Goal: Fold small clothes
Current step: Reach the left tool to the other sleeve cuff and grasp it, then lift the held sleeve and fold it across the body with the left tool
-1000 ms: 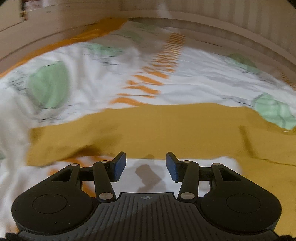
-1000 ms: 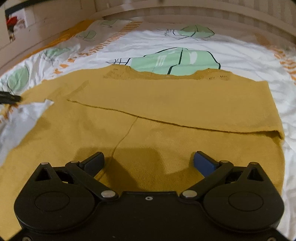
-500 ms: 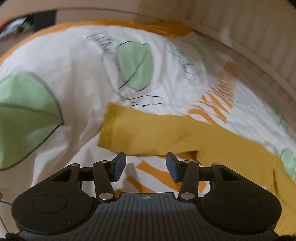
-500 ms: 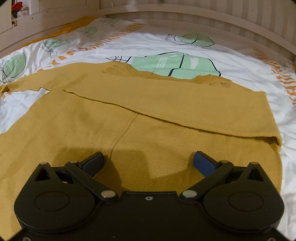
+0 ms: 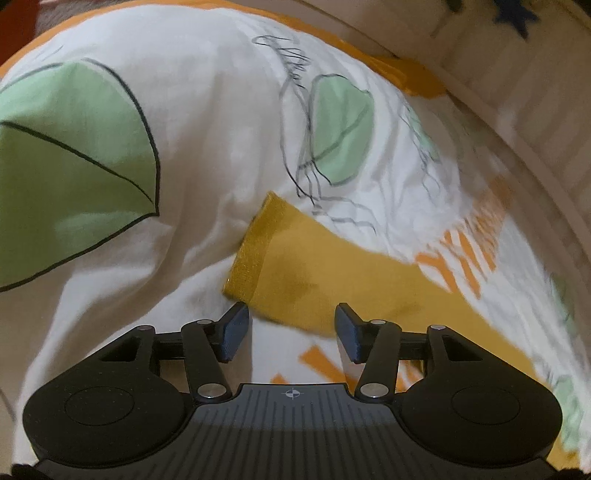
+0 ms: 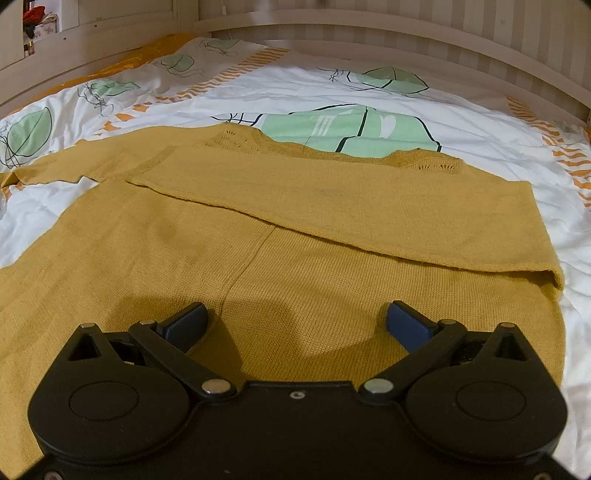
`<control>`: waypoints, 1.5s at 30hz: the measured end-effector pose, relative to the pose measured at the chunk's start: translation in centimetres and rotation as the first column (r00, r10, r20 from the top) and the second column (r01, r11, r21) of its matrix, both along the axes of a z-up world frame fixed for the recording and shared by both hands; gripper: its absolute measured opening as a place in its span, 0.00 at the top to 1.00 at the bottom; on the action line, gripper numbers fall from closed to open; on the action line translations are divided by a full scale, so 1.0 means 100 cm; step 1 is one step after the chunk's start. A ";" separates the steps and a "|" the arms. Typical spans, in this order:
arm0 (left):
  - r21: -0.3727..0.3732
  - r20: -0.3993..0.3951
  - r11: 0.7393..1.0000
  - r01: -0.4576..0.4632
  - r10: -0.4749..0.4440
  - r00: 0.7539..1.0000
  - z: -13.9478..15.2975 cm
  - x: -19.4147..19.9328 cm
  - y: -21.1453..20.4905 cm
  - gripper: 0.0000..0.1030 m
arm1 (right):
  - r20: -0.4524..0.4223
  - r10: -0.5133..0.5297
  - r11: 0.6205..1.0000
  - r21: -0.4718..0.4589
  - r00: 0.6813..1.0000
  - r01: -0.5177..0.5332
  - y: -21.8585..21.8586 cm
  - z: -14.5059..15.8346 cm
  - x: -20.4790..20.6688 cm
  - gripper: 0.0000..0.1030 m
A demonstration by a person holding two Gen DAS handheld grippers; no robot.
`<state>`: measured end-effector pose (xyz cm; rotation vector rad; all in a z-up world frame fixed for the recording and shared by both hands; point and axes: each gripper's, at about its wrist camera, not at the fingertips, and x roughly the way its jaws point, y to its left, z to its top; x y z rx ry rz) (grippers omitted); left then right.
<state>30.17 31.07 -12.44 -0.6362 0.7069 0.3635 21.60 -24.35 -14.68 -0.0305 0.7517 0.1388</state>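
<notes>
A mustard-yellow knit sweater (image 6: pixel 295 258) lies flat on the bed, its right sleeve folded across the chest (image 6: pixel 351 199). Its left sleeve (image 6: pixel 74 162) stretches out to the left. In the left wrist view that sleeve (image 5: pixel 332 280) runs diagonally, its ribbed cuff (image 5: pixel 255 247) just ahead of my left gripper (image 5: pixel 291 332). The left gripper is open and empty, its jaws just short of the sleeve's near edge. My right gripper (image 6: pixel 297 325) is wide open and empty, low over the sweater's lower body.
The bed cover (image 6: pixel 369 92) is white with green leaf prints and orange stripes. A wooden slatted bed frame (image 6: pixel 369 33) rings the mattress. An orange sheet edge (image 5: pixel 417 77) shows at the far corner.
My left gripper has swung left along the sleeve and closed in on the cuff end. The right gripper has held nearly still over the sweater's body.
</notes>
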 end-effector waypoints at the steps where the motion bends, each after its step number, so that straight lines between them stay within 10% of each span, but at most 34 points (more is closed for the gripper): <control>1: -0.014 0.008 1.000 -0.021 0.021 1.000 -0.002 0.005 0.002 0.51 | -0.002 0.000 1.000 0.000 1.000 0.000 0.000 0.000 0.000 0.00; 7: -0.001 0.034 0.999 -0.055 0.055 0.998 -0.002 0.026 0.003 0.53 | -0.049 0.015 1.000 0.007 0.999 -0.015 -0.001 0.005 0.008 0.00; 10: -0.002 0.036 0.998 -0.066 0.066 0.997 0.001 0.032 0.000 0.94 | -0.085 0.036 0.999 0.002 0.996 -0.036 -0.001 0.010 0.016 0.00; 22: 0.084 0.263 0.969 0.231 -0.245 0.933 0.124 0.044 -0.116 0.94 | -0.020 -0.057 0.989 0.133 0.998 0.059 -0.033 0.029 0.026 0.00; 33: 0.190 0.352 0.780 0.596 -0.621 0.701 0.181 0.042 -0.333 0.94 | 0.057 -0.185 0.968 0.181 0.981 0.172 -0.085 0.058 0.026 0.00; 38: 0.205 0.291 0.672 0.712 -0.736 0.611 0.150 0.037 -0.425 0.94 | 0.079 -0.242 0.953 0.204 0.967 0.222 -0.109 0.067 0.027 0.00; 45: 0.157 0.185 0.577 0.802 -0.815 0.550 0.081 0.036 -0.503 0.94 | 0.079 -0.330 0.923 0.236 0.941 0.304 -0.147 0.071 0.024 0.00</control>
